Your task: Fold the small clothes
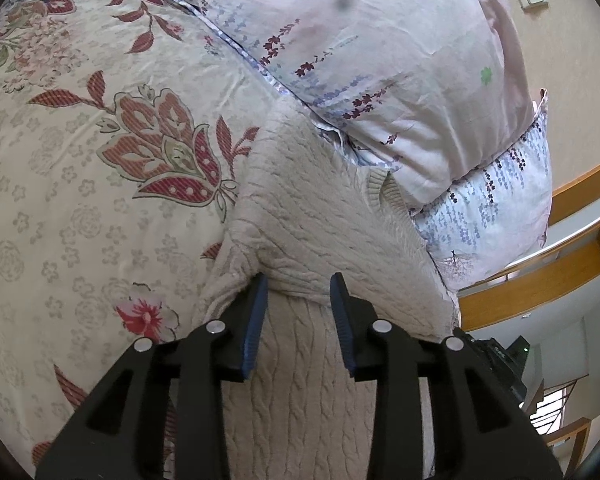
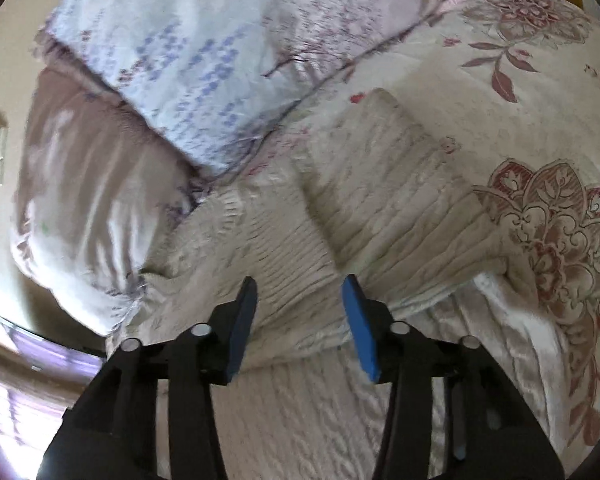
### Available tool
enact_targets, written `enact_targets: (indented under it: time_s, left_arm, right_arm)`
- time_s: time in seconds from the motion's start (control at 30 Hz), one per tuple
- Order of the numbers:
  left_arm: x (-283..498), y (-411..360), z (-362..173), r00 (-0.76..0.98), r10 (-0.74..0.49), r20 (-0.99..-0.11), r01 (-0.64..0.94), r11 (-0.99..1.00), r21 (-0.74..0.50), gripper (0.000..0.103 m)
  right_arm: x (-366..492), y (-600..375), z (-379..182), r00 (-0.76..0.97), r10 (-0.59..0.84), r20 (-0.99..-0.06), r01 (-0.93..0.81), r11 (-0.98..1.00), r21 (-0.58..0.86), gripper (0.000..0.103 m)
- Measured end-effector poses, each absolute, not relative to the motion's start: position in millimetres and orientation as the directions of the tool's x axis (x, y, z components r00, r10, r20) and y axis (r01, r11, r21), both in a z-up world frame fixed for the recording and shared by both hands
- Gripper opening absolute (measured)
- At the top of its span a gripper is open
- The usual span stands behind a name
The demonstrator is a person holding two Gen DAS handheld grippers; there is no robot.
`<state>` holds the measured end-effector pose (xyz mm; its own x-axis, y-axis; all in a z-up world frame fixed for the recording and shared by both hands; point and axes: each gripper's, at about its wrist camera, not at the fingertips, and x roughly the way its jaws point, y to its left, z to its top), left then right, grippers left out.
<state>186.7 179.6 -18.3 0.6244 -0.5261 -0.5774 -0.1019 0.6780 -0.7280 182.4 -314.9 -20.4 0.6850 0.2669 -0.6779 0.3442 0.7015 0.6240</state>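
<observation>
On the floral bedspread (image 1: 80, 200), a cream cable-knit sweater (image 1: 320, 220) is laid out, its far end tucked against the stacked pillows (image 1: 380, 60).

Left gripper (image 1: 299, 284): jaws apart, nothing clamped, positioned just above a folded edge where one layer of knit crosses over another. Right gripper (image 2: 299, 286): jaws also apart, nothing held, hovering over the sweater (image 2: 300, 240); the right wrist view is motion-blurred, so fine detail is lost.

Progress, as judged: partly folded. At least one layer is seen doubled over the body in both views, and a ribbed edge (image 1: 384, 188) is visible near the pillows. A sleeve-like strip (image 2: 364, 152) appears laid across the body in the right view, though the blur leaves this uncertain. The final fold-in-half and squaring-up look not yet done. A lower part of the knit runs under both grippers toward the cameras and is probably what gets folded next.

Edges and room:
- Pillows touch the sweater's far side; no room to push that way.
- Bedspread (image 2: 540, 120) is open on the floral side, so fabric can be spread or slid there.
- Wooden bed frame (image 1: 540, 280) is seen close past the pillows in the left view; the mattress edge is near on that side.
</observation>
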Motion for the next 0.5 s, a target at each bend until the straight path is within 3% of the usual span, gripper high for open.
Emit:
enact_targets:
  time_s: [0.33,0.47,0.5]
  left_arm:
    - [187.2,176.6,-18.0,0.624,-0.523,-0.581,-0.099,0.685,-0.722,0.034]
    - [187.5,176.5,-18.1,0.623,-0.526,-0.579,-0.099,0.681,-0.726,0.035]
    - [187.8,176.3,-17.9,0.623,-0.527,-0.578,-0.099,0.68,-0.726,0.036]
  right_arm:
    - [192.3,-323.2,-30.9,0.694,0.297,-0.656,0.347,0.66,0.666,0.03]
    - [196.9,-323.2,-32.8,0.697,0.288,-0.656,0.339,0.674,0.656,0.009]
    - [197.4,-322.7,-32.2,0.699,0.289,-0.655,0.331,0.68,0.654,0.009]
